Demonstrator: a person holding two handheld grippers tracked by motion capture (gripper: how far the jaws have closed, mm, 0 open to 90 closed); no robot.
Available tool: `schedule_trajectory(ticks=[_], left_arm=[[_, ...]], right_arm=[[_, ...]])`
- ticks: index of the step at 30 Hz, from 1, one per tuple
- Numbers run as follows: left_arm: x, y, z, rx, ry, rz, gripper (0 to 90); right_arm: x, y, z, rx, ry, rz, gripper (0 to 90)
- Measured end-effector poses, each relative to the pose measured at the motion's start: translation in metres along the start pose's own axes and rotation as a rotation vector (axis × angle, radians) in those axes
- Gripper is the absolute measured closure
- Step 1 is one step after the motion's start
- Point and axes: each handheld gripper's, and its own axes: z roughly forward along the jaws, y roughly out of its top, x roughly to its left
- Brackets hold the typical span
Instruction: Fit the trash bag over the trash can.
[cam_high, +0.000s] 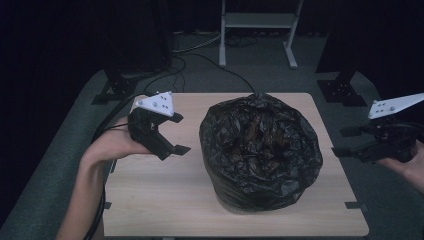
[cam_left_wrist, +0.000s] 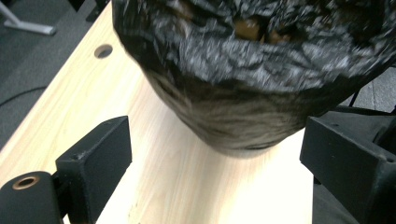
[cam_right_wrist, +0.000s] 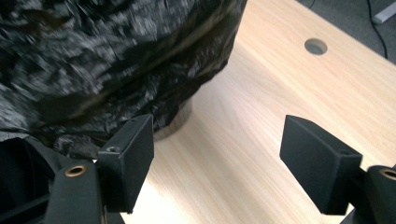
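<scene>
A bin (cam_high: 260, 197) lined with a black bag (cam_high: 260, 145) stands mid-worktop (cam_high: 165, 200); the bag hides most of the bin; what lies inside is dim; left tongs (cam_high: 176, 134) and right tongs (cam_high: 345, 141) flank it, both spread, empty.

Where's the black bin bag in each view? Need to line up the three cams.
High view: the black bin bag sits at the table's centre, between the left gripper and the right gripper.
Left gripper view: it spans the top, above and beyond the open jaws.
Right gripper view: it covers the upper left, behind the left-hand jaw.
Shared landmark: the light wooden table, under the bag in every view.
</scene>
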Motion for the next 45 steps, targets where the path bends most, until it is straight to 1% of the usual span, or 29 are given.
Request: schedule_trajectory(ticks=[1, 4, 6, 8, 12, 18, 21, 23, 26, 31, 34, 43, 45], left_arm=[[0.000, -0.002, 0.000, 0.010, 0.003, 0.001, 8.2], [-0.001, -0.009, 0.002, 0.009, 0.003, -0.018, 8.2], [-0.001, -0.013, 0.003, 0.012, 0.000, -0.023, 8.2], [-0.002, -0.016, 0.005, 0.020, -0.005, -0.028, 8.2], [-0.003, -0.022, 0.008, 0.032, -0.001, -0.039, 8.2], [-0.003, -0.032, 0.012, 0.034, 0.003, -0.043, 8.2], [-0.003, -0.037, 0.016, 0.047, -0.004, -0.042, 8.3], [-0.003, -0.040, 0.020, 0.057, -0.002, -0.045, 8.2], [-0.004, -0.045, 0.023, 0.062, -0.008, -0.051, 8.2], [-0.006, -0.053, 0.029, 0.076, -0.006, -0.057, 8.3], [-0.007, -0.057, 0.031, 0.080, -0.009, -0.057, 8.2], [-0.011, -0.069, 0.038, 0.088, -0.016, -0.076, 8.3], [-0.012, -0.072, 0.039, 0.097, -0.016, -0.080, 8.3]], right_arm=[[0.000, -0.002, 0.002, 0.005, -0.003, 0.001, 25.2], [-0.001, -0.006, 0.010, 0.024, 0.004, 0.011, 25.2], [-0.001, -0.010, 0.014, 0.023, 0.014, 0.012, 25.2], [-0.002, -0.013, 0.018, 0.029, 0.014, 0.015, 25.2], [-0.003, -0.019, 0.025, 0.040, 0.020, 0.025, 25.2], [-0.004, -0.029, 0.034, 0.067, 0.017, 0.036, 25.2], [-0.005, -0.036, 0.038, 0.067, 0.024, 0.053, 25.2], [-0.006, -0.041, 0.041, 0.069, 0.022, 0.061, 25.2], [-0.008, -0.049, 0.045, 0.068, 0.029, 0.076, 25.2], [-0.010, -0.059, 0.052, 0.081, 0.036, 0.098, 25.2], [-0.010, -0.063, 0.055, 0.087, 0.039, 0.107, 25.2], [-0.009, -0.073, 0.065, 0.105, 0.050, 0.125, 25.2], [-0.009, -0.077, 0.068, 0.107, 0.057, 0.131, 25.2]])
